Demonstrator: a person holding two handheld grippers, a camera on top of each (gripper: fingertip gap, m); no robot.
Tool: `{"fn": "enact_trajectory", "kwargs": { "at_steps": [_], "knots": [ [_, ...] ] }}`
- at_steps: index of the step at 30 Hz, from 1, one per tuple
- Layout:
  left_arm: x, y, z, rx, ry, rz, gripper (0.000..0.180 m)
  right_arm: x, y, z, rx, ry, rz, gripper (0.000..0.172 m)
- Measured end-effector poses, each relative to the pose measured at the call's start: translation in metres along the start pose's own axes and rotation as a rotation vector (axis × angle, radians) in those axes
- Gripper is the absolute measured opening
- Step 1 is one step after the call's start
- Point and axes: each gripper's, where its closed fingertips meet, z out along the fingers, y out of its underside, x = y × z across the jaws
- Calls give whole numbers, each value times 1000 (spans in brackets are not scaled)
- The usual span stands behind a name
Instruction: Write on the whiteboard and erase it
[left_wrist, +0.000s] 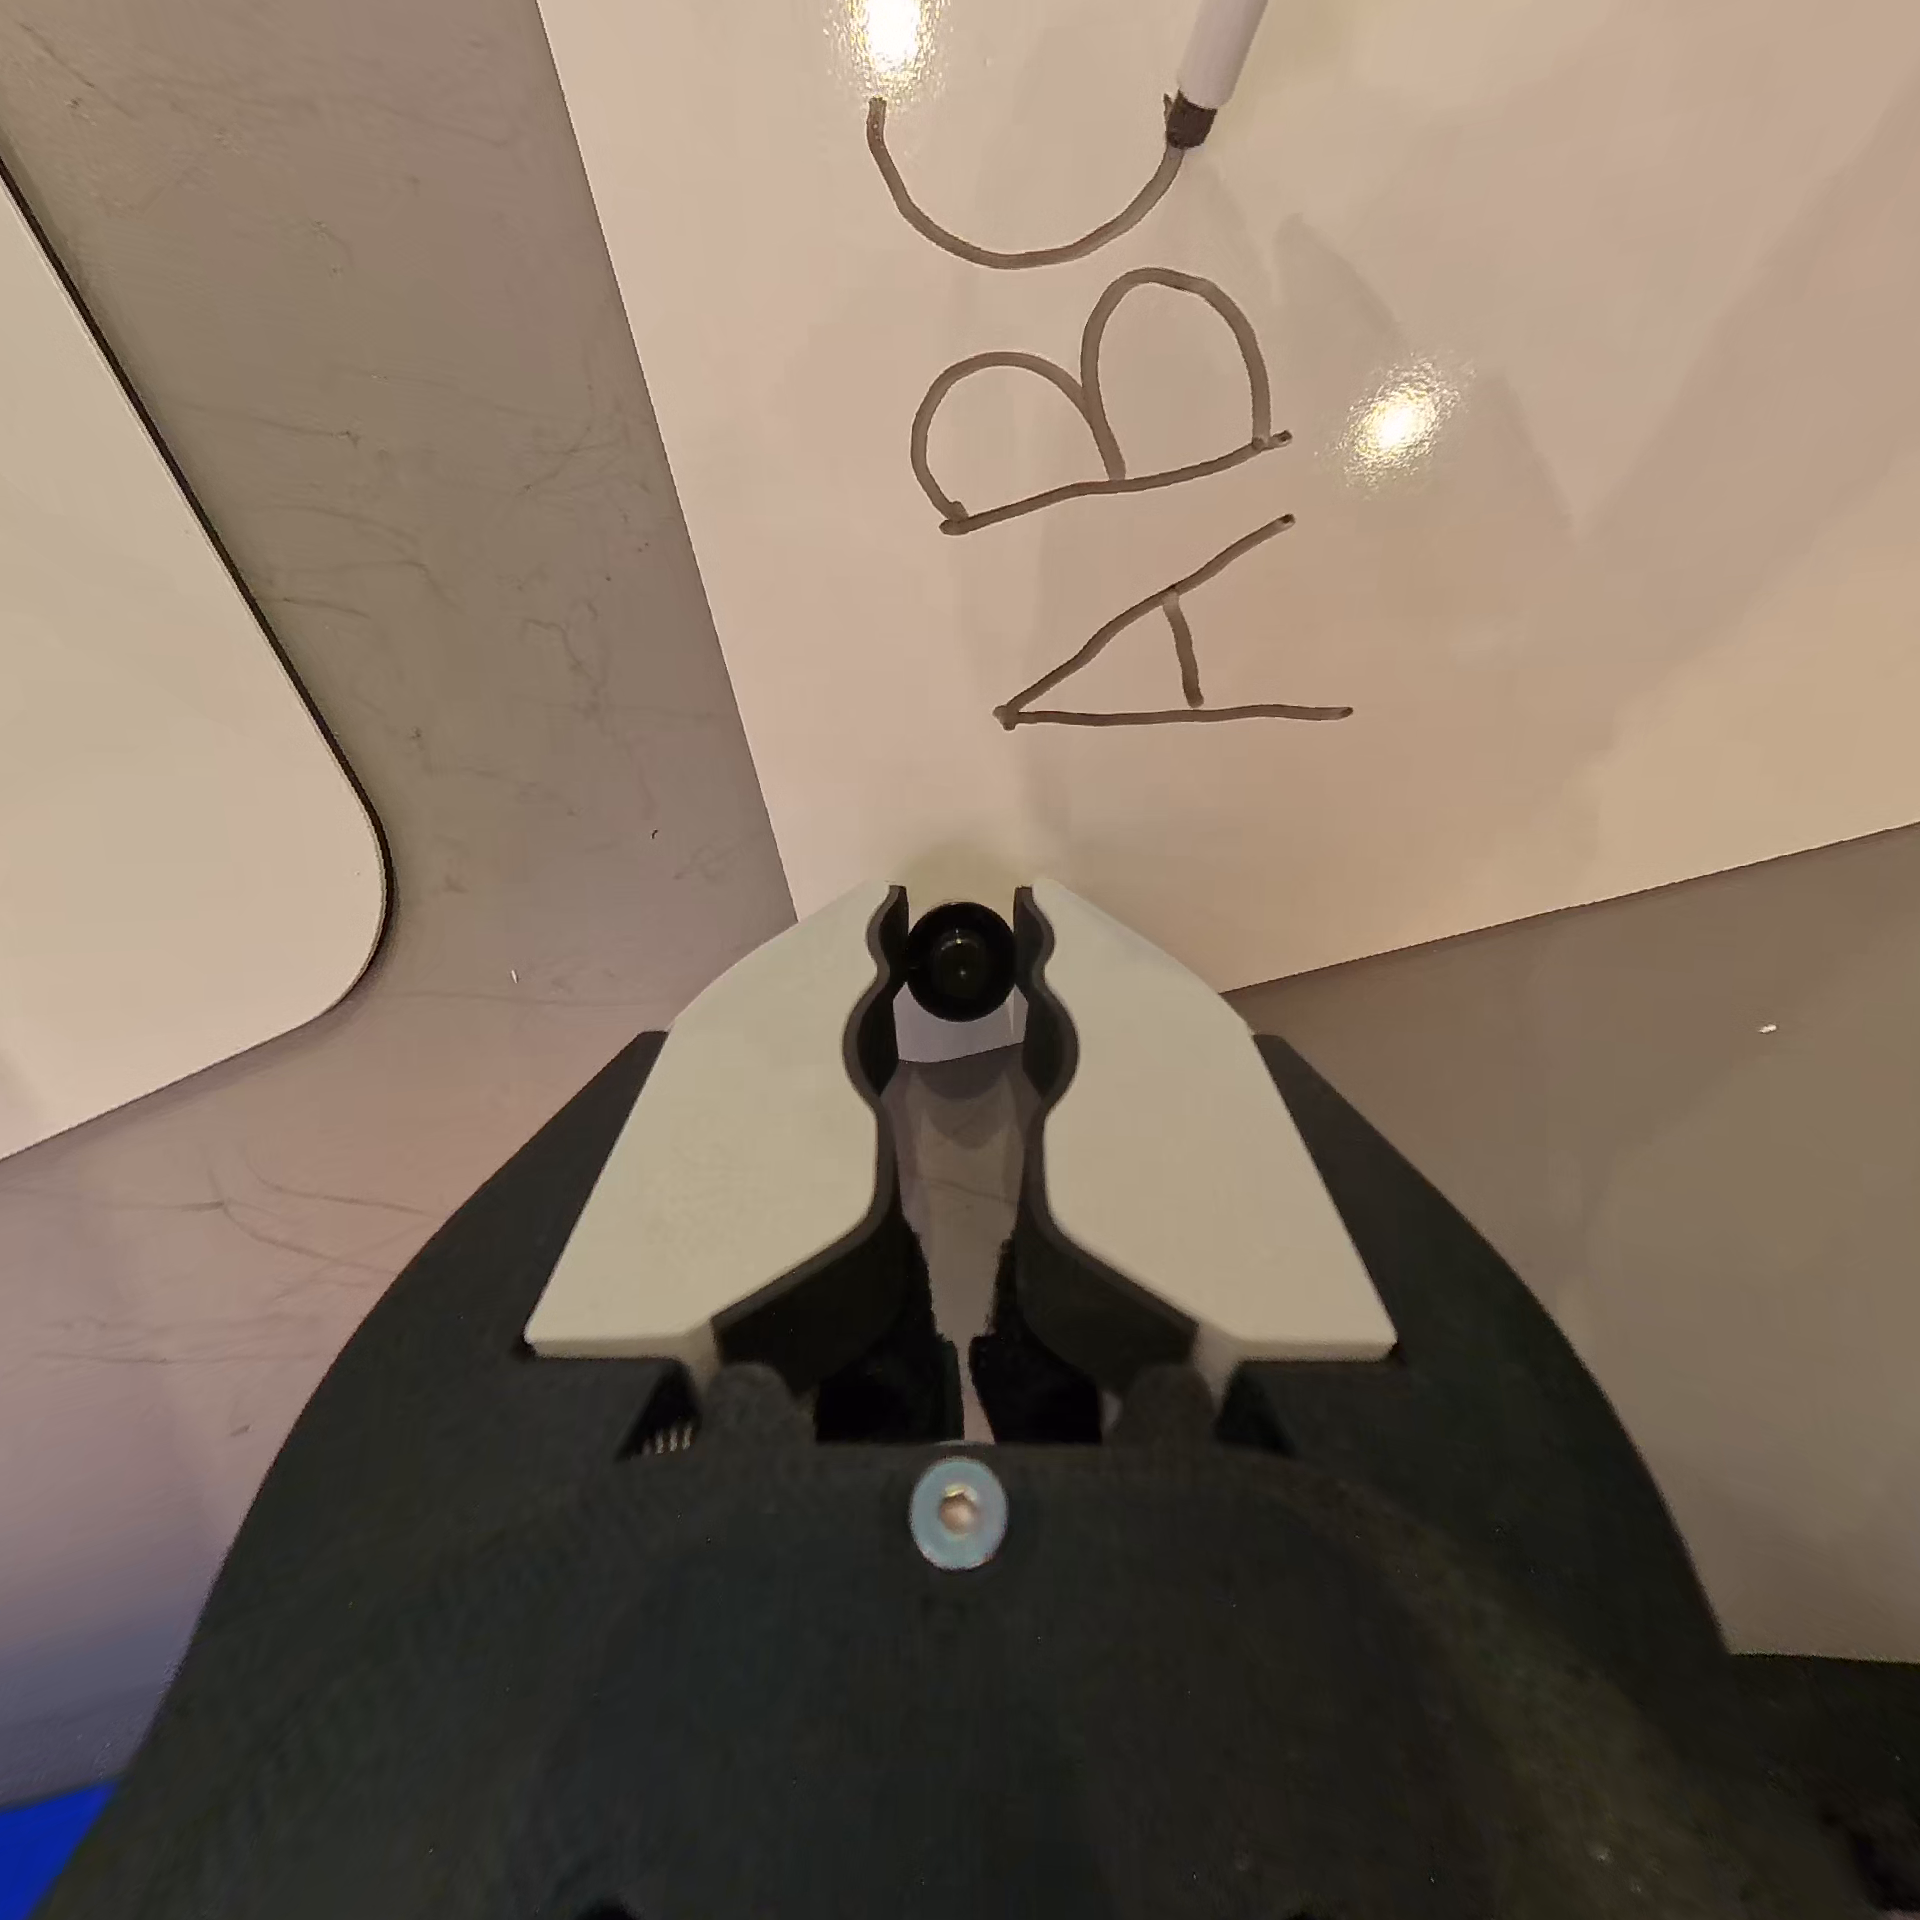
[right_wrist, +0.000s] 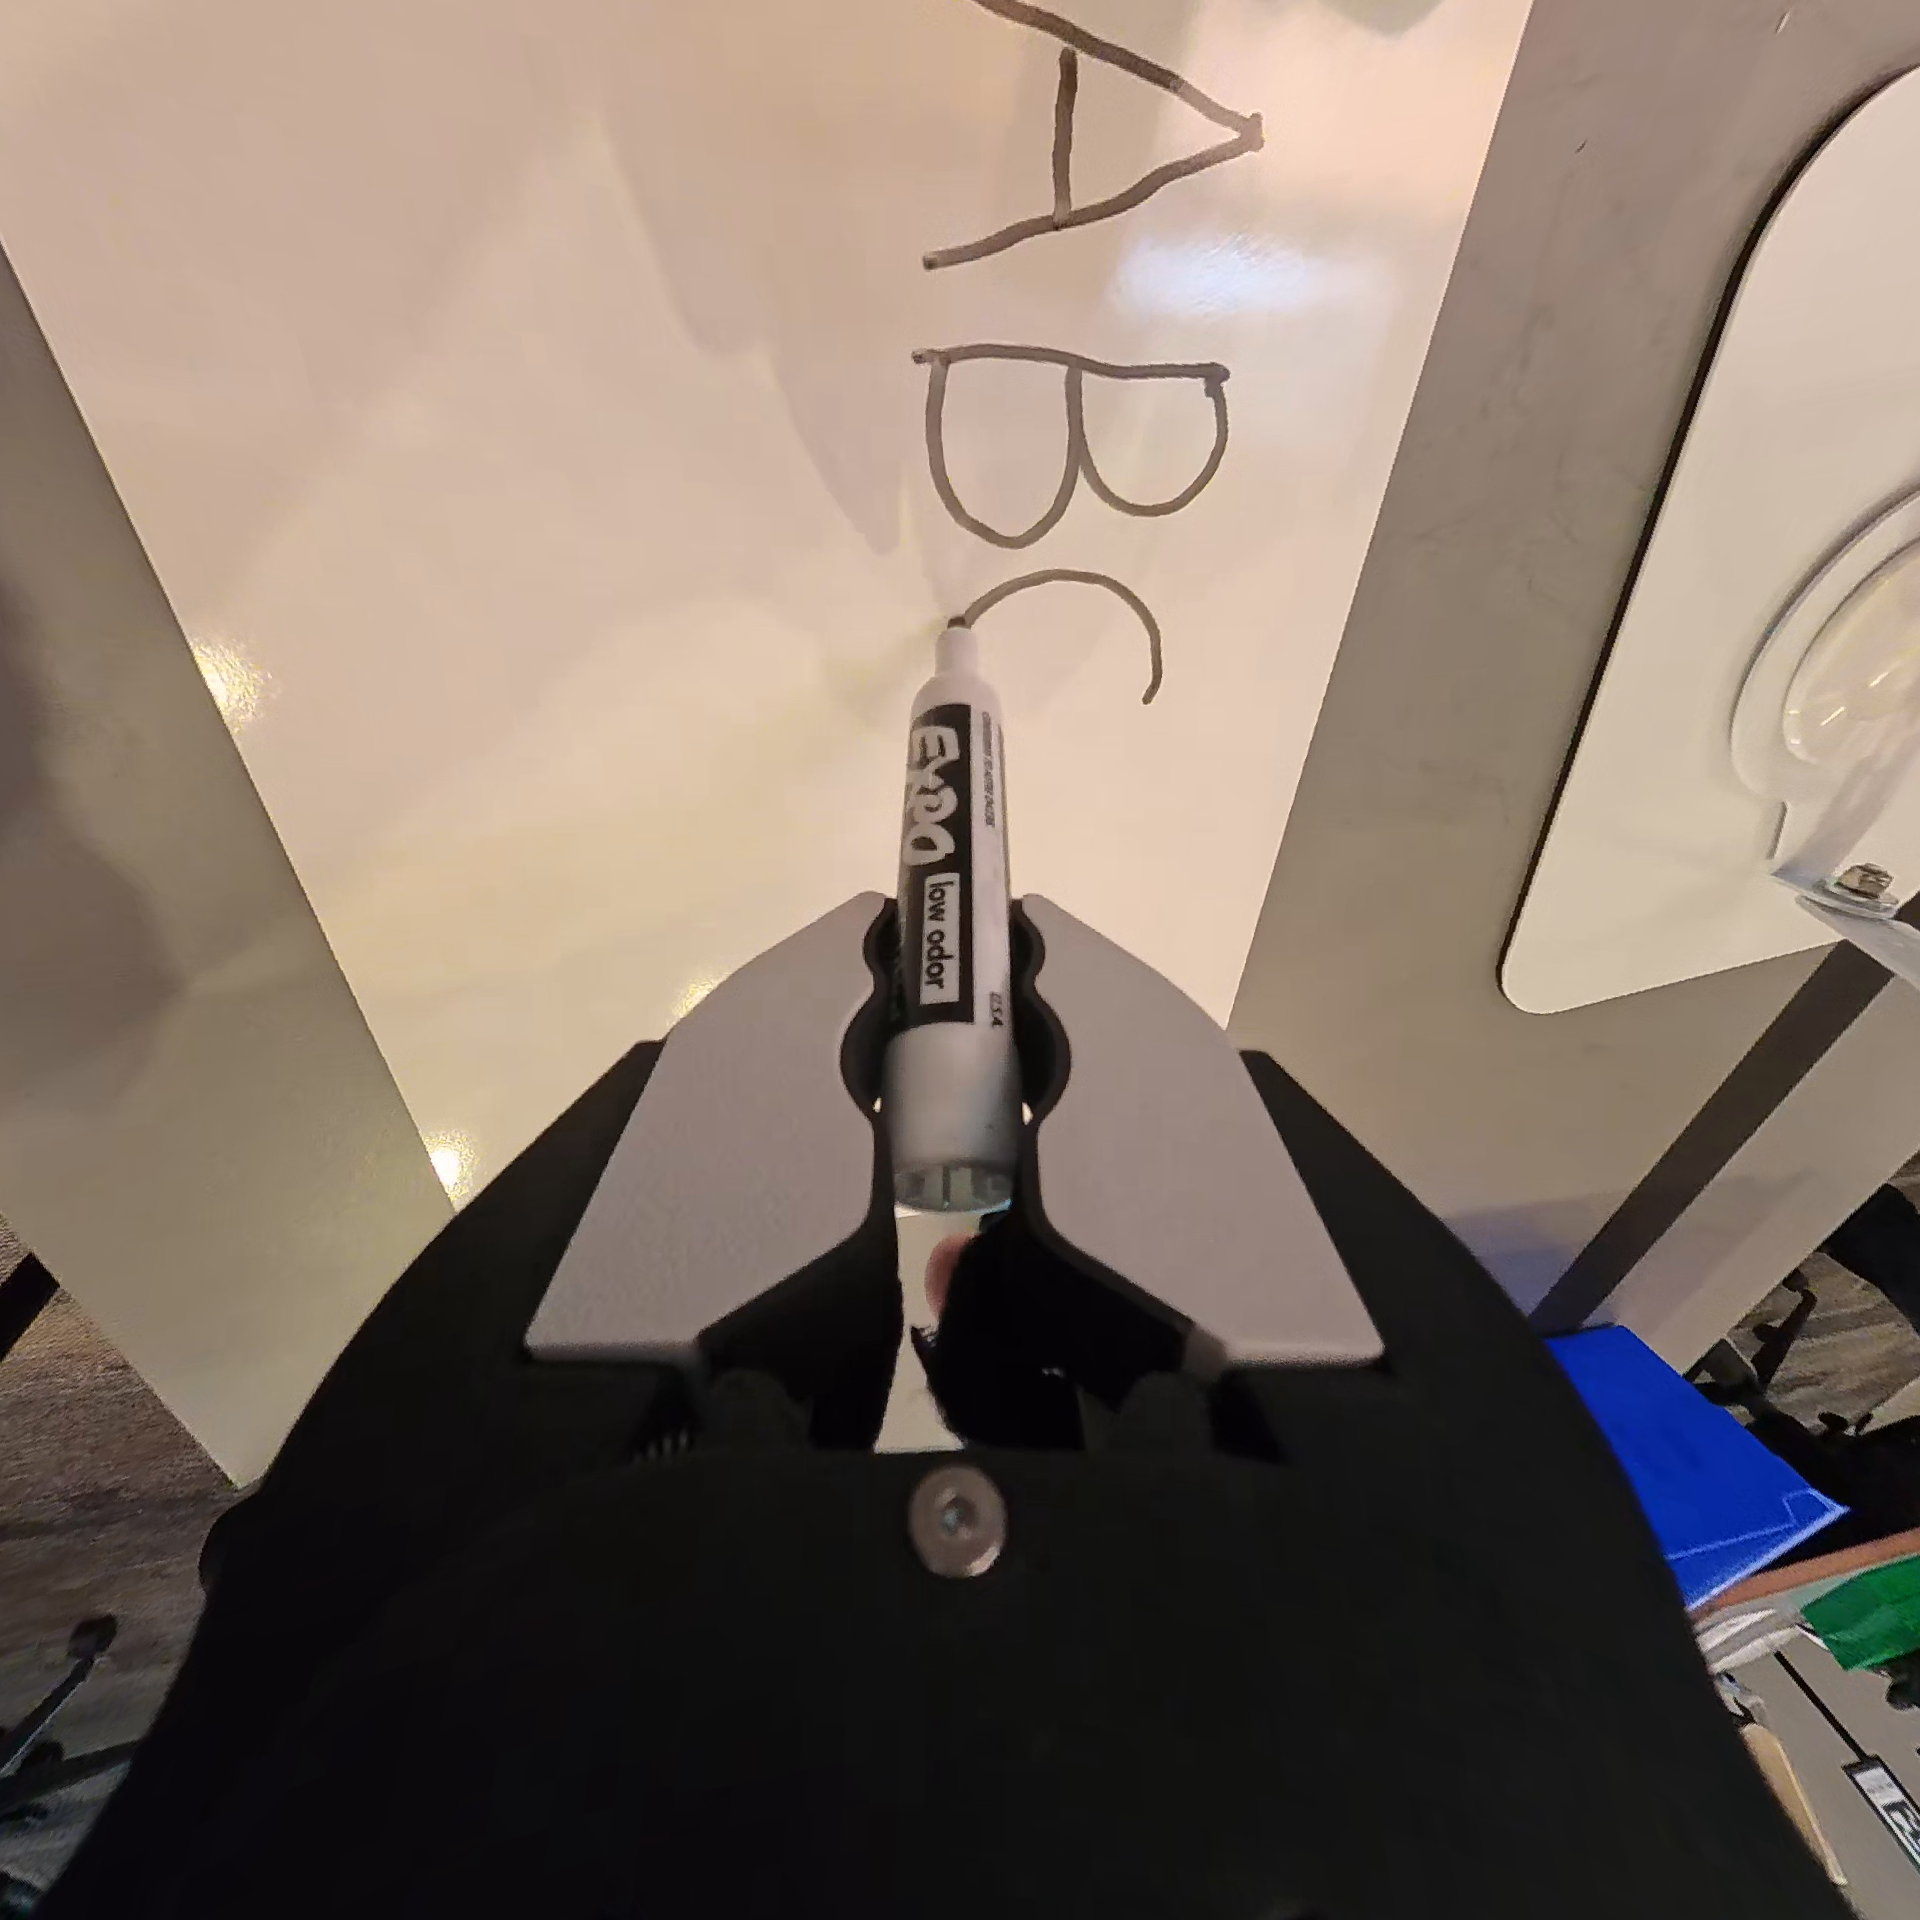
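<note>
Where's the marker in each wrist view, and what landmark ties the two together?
Left wrist view: only the marker tip end shows, top edge right of centre, touching the whiteboard.
Right wrist view: marker at centre, clamped in the right gripper jaws, tip on the whiteboard.
Shared landmark: the unfinished curved stroke at the tip.

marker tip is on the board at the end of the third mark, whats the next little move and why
Probably lift the marker tip straight off the whiteboard. The third curved mark already looks complete beside the two others, and the tip sits at its end, so dragging on would smear it. The right tool grips the barrel; the left tool holds the black cap, ready for recapping.
</note>
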Motion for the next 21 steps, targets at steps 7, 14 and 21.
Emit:
{"fn": "enact_trajectory", "kwargs": {
  "at_steps": [7,14,21],
  "knots": [
    [0,0,0,1,1,0,20,1,1,0,-7,3,1,20],
    [0,-1,0,1,1,1,20,-2,3,0,-23,-7,-4,21],
    [1,-1,0,1,1,1,20,-5,15,1,-53,-14,10,21]
  ]
}}
